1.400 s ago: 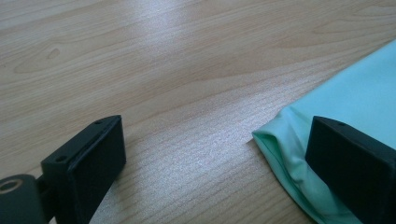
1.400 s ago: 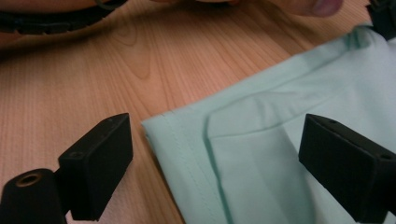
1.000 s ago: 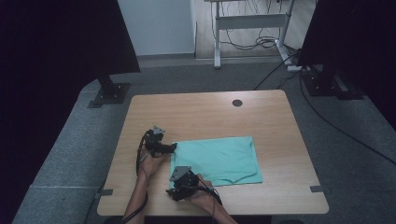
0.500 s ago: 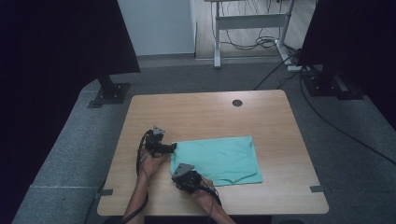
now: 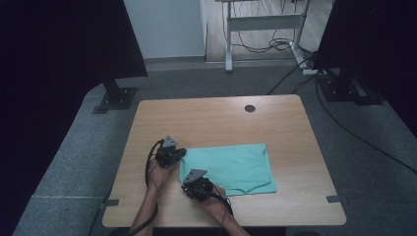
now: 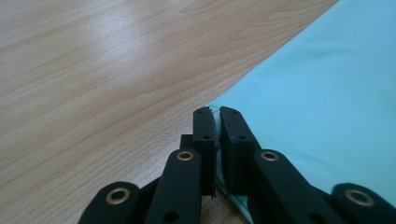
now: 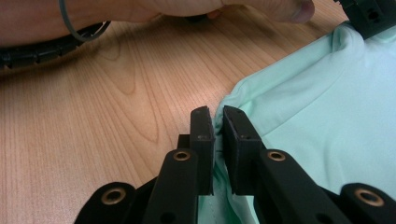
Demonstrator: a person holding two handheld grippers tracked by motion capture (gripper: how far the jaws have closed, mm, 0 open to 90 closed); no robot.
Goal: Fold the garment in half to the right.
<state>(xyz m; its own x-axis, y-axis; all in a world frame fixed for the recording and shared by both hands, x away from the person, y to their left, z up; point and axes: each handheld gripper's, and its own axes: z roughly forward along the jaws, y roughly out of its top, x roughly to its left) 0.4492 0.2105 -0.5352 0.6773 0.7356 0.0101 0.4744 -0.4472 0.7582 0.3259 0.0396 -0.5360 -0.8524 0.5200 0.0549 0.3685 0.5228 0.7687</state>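
Mint-green cloth (image 5: 228, 168) lies flat on the wooden table (image 5: 216, 120), in the lower centre of the high view, right of the two hands; its long edges run left to right, and the lower right edge curves slightly. Left gripper (image 5: 180, 153) sits at the cloth's upper left corner in the high view, with its grey three-cornered plate on top. In the left gripper view the left gripper's (image 6: 217, 114) two black jaws are pressed together with the cloth's (image 6: 322, 102) corner pinched between them; bare table (image 6: 93, 79) fills the left of that frame and the cloth the right. Right gripper (image 5: 189, 189) sits at the cloth's lower left corner in the high view, just below the left one. In the right gripper view the right gripper (image 7: 218, 113) is clenched on the cloth's (image 7: 322, 121) edge, a thin strip of fabric visible between the jaws; the fabric rises in a soft ridge toward the upper right of the frame. A hand (image 7: 140, 14) lies across the top of that frame, resting on the table, with a ribbed black cable (image 7: 42, 49) beneath it at upper left. Both forearms enter from the bottom edge of the high view. A dark round grommet (image 5: 250, 108) sits in the tabletop near its far edge. Grey carpet (image 5: 74, 162) surrounds the table.
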